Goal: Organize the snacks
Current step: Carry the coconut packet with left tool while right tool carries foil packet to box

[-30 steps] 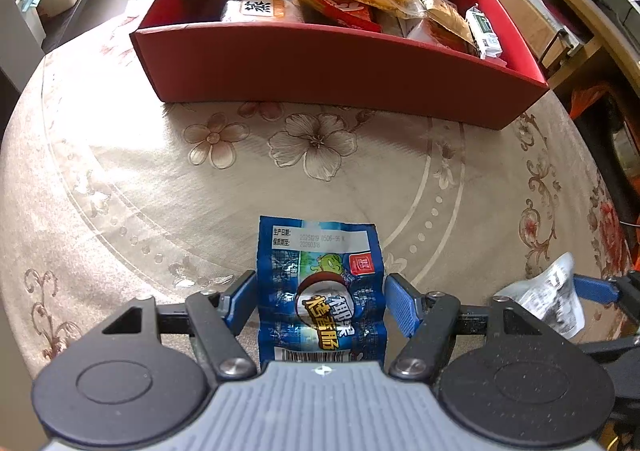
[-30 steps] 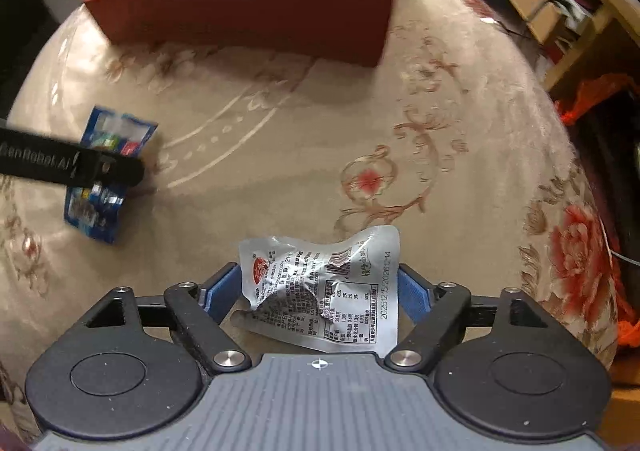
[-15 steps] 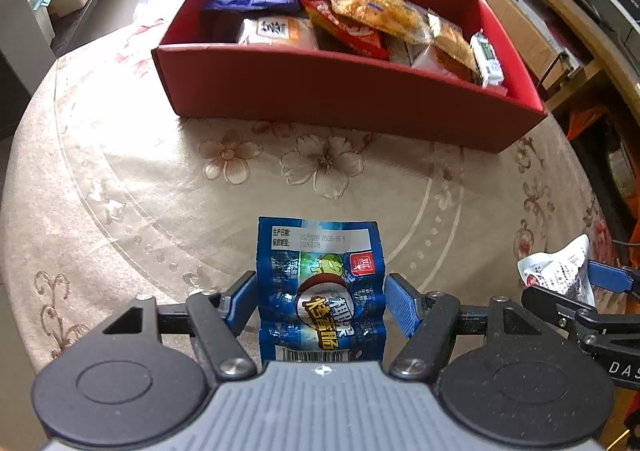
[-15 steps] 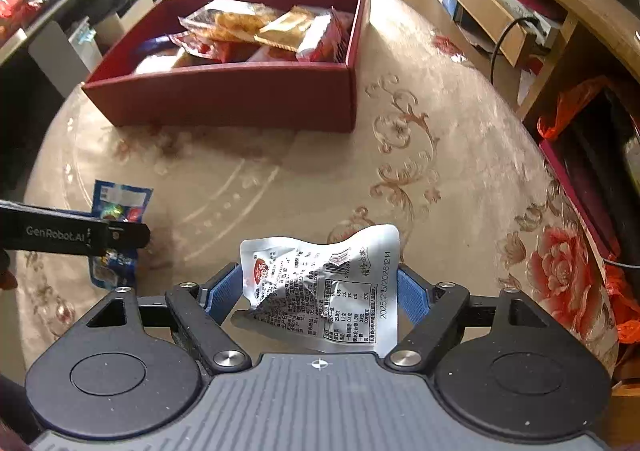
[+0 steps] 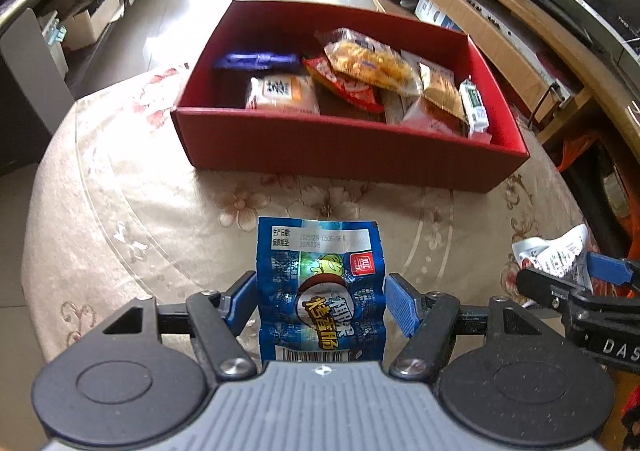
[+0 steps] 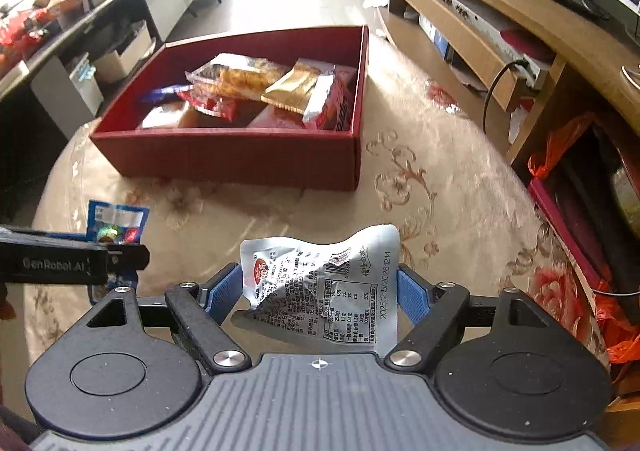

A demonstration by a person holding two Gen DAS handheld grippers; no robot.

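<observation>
Left claw (image 5: 320, 305) grips a blue foil snack packet (image 5: 320, 287), right claw (image 6: 320, 297) a silver pouch (image 6: 324, 287); beyond, an open red cardboard box (image 5: 340, 143) holds assorted wrapped snacks (image 5: 372, 63).

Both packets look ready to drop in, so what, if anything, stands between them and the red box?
Nothing visible does. The blue packet in the left gripper and the silver packet in the right gripper face bare tablecloth up to the red box; only its near wall must be cleared.
</observation>
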